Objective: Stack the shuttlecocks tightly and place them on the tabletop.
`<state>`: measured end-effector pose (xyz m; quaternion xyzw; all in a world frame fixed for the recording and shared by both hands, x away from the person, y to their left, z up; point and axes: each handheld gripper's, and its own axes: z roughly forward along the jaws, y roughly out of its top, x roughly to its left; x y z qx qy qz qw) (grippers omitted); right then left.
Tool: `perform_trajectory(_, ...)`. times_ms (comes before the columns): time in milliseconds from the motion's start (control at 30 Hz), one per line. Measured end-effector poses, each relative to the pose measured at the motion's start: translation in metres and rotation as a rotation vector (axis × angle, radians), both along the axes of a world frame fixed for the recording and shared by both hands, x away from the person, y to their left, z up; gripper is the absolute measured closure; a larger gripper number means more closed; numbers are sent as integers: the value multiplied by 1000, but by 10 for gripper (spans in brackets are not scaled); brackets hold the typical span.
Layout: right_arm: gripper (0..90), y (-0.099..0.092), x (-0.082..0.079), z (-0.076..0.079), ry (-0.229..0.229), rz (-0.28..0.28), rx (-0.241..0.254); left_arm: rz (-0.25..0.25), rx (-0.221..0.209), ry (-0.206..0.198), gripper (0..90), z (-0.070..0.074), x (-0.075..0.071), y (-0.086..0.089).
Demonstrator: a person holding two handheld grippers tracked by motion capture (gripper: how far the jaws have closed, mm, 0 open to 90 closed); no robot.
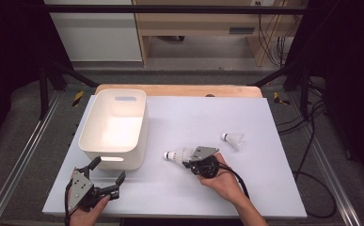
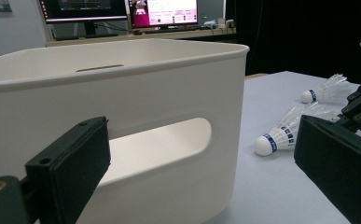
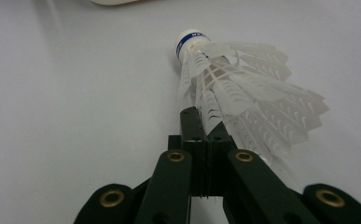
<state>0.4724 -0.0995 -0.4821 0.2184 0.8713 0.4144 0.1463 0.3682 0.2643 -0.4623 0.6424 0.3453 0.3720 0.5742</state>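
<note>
A white shuttlecock (image 1: 176,154) with a blue-banded cork lies on the white table top (image 1: 179,117), cork toward the bin. My right gripper (image 1: 187,160) is shut on its feather skirt; in the right gripper view the jaws (image 3: 196,119) are pressed together with the feathers (image 3: 243,107) fanning out beside them. A second shuttlecock (image 1: 233,139) lies farther right, apart from both grippers. My left gripper (image 1: 108,170) stands open at the near left, facing the handle slot of the white bin (image 2: 122,102). Nothing is between its fingers (image 2: 71,158).
The white plastic bin (image 1: 144,127) sits on the left half of the table. Both shuttlecocks (image 2: 285,133) (image 2: 322,91) show to its right in the left gripper view. Metal rails run along both sides of the table. Cables trail on the floor at right.
</note>
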Motion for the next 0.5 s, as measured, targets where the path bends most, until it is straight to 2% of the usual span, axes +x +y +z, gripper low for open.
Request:
perform_trajectory(400, 812, 1, -1, -1, 5, -10, -20, 0, 0, 0, 37, 0, 0, 0)
perform_trajectory(500, 763, 1, -2, -1, 10, -18, -23, -1, 1, 0, 37, 0, 0, 0)
